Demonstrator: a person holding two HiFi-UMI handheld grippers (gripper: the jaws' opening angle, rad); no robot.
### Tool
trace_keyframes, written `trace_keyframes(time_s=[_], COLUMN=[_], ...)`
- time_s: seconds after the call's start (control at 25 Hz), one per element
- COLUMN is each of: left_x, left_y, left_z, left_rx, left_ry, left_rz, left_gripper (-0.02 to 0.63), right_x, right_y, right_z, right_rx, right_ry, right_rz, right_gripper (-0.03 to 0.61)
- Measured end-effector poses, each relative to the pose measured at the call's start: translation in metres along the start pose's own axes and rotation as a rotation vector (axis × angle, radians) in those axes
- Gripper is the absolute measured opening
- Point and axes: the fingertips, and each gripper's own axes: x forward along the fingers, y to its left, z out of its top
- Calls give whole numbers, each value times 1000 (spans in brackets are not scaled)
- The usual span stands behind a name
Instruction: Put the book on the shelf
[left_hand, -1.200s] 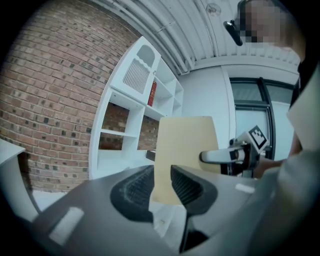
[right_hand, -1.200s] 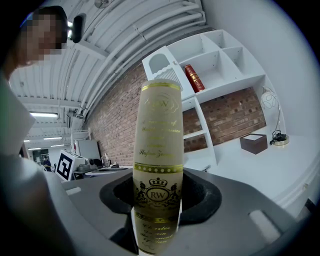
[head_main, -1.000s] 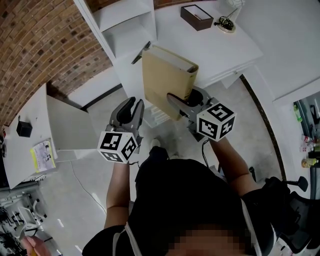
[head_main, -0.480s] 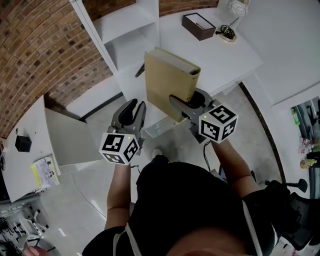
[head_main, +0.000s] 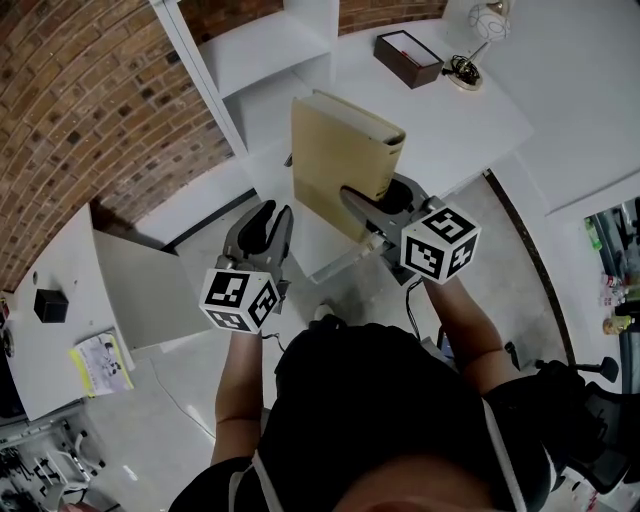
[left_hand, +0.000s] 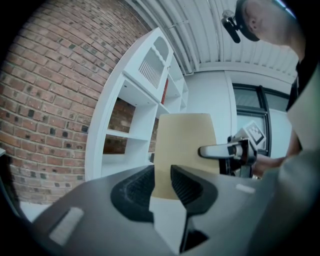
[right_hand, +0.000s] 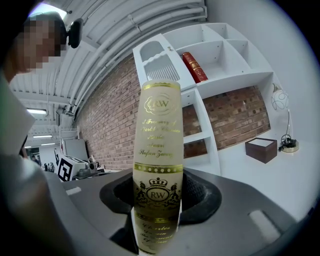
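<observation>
The right hand-held gripper (head_main: 366, 204) clamps the tan book (head_main: 335, 160) near its spine, upright before the white shelf (head_main: 268, 52) — the left hand-held gripper (head_main: 273, 213) hangs released, empty.

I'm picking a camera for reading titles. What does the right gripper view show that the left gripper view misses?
Right gripper view only: the book's gold-lettered spine, a red book on the shelf, a brown box. Left gripper view only: the book's plain cover, the right gripper side-on clamping it, the left gripper open, empty. Both: the book, shelf, brick wall.
</observation>
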Motion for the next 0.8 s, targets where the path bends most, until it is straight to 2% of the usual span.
trace_keyframes(time_s=[0.36,0.8], left_x=[0,27], left_y=[31,36], left_z=[9,37], left_rx=[16,31], left_ry=[-5,-57], left_rz=[-6,30], left_gripper=[97,97], right_x=[30,45], right_y=[5,-16], right_z=[12,50], right_rx=[-8,-50], right_ry=[-3,-28], right_rz=[-9,39], right_gripper=[213,213])
